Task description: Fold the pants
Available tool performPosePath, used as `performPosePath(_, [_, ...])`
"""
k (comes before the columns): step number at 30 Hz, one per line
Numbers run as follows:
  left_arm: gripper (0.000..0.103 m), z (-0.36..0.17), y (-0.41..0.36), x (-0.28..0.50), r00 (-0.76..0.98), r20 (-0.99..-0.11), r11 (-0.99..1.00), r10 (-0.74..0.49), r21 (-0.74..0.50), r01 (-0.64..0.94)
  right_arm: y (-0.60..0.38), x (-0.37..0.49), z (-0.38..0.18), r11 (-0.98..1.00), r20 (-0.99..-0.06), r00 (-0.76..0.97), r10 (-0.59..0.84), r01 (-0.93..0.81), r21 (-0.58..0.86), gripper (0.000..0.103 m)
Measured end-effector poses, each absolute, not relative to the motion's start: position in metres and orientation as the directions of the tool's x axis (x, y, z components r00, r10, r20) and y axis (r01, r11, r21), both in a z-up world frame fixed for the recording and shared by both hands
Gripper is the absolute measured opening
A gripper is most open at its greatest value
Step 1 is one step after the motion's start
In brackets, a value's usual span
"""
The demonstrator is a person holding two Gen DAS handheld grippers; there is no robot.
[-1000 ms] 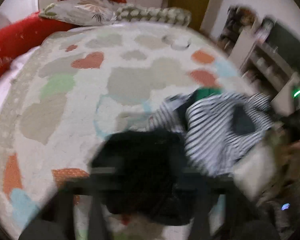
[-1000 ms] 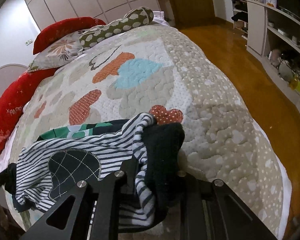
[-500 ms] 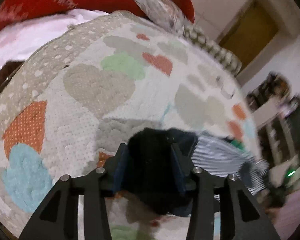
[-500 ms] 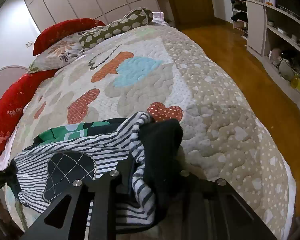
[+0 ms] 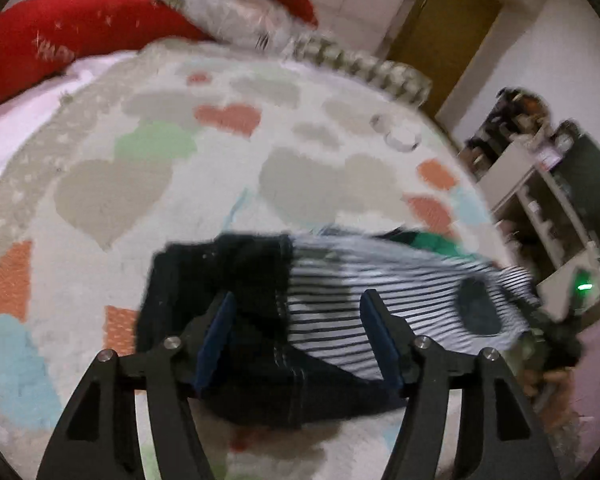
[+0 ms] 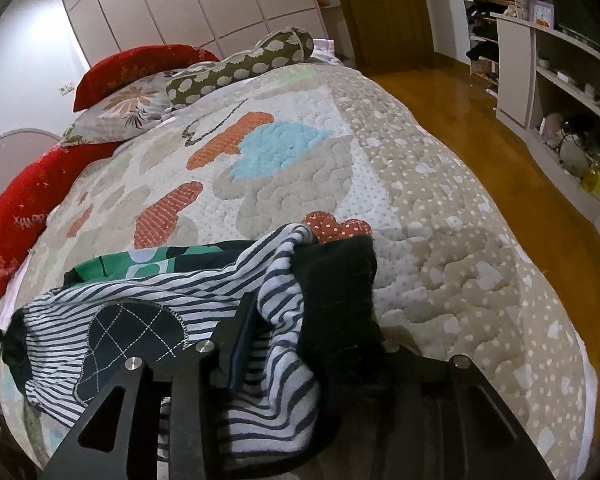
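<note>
Right wrist: wooden floor [image 6: 452,92] visible; left wrist: only quilt [image 5: 100,264], pants [image 5: 328,304].

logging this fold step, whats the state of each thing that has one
striped pants: bunched on the quilt, dark cuffs at both ends
left gripper: jaws opening, pads clear of the cloth between them
right gripper: jaws opening, cloth between them
door: closed

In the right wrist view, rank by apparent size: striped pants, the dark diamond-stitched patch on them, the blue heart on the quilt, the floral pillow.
1. striped pants, nearest the camera
2. blue heart
3. diamond-stitched patch and floral pillow: too alike to rank
</note>
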State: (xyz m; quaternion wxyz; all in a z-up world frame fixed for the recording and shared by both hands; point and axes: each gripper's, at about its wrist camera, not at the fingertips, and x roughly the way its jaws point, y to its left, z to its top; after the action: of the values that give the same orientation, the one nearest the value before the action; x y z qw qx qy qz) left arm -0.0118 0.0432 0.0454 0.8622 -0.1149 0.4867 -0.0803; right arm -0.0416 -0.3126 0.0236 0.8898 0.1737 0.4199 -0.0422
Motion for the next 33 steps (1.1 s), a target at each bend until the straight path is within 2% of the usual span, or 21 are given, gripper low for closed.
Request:
performPosePath(2, [0.064, 0.029, 0.042, -0.007, 0.502, -0.834, 0.968, -0.230, -0.251, 0.027, -0.316, -0.043, 0.023, 0.928, -0.752, 0.653, 0.092, 0.216, 0.302, 0.047])
performPosePath(5, [0.064, 0.034, 0.032, -0.012, 0.501, -0.845, 0.982, -0.186, -0.174, 0.071, -0.319, -0.044, 0.021, 0.916, -0.729, 0.671, 0.136, 0.195, 0.350, 0.054])
performPosePath(8, [0.064, 0.058, 0.028, -0.018, 0.495, -0.853, 0.987, -0.163, -0.143, 0.079, -0.331, -0.050, 0.024, 0.884, -0.704, 0.689, 0.172, 0.207, 0.419, 0.054])
performPosePath(11, [0.064, 0.090, 0.017, -0.022, 0.531, -0.830, 0.985, -0.172, -0.131, 0.114, -0.358, -0.078, 0.029, 0.800, -0.643, 0.764, 0.057, 0.350, 0.487, 0.055])
performPosePath(13, [0.064, 0.107, -0.001, -0.021, 0.542, -0.816, 0.978, -0.201, -0.137, 0.155, -0.369, -0.090, 0.028, 0.757, -0.619, 0.783, 0.063, 0.367, 0.540, 0.055])
performPosePath(17, [0.065, 0.111, -0.068, -0.003, 0.479, -0.828, 0.943, -0.291, -0.165, 0.287, -0.365, -0.102, 0.030, 0.771, -0.610, 0.791, 0.040, 0.364, 0.522, 0.054])
performPosePath(24, [0.065, 0.095, -0.198, 0.036, 0.289, -0.862, 0.818, -0.415, -0.215, 0.533, -0.361, -0.113, 0.030, 0.772, -0.616, 0.780, 0.107, 0.325, 0.546, 0.055])
performPosePath(29, [0.068, 0.075, -0.280, 0.057, 0.130, -0.905, 0.728, -0.404, -0.232, 0.646, -0.355, -0.109, 0.035, 0.796, -0.621, 0.769, 0.151, 0.278, 0.537, 0.062])
performPosePath(33, [0.069, 0.052, -0.330, 0.071, 0.028, -0.930, 0.669, -0.368, -0.243, 0.703, -0.341, -0.093, 0.036, 0.859, -0.659, 0.732, 0.175, 0.213, 0.465, 0.062])
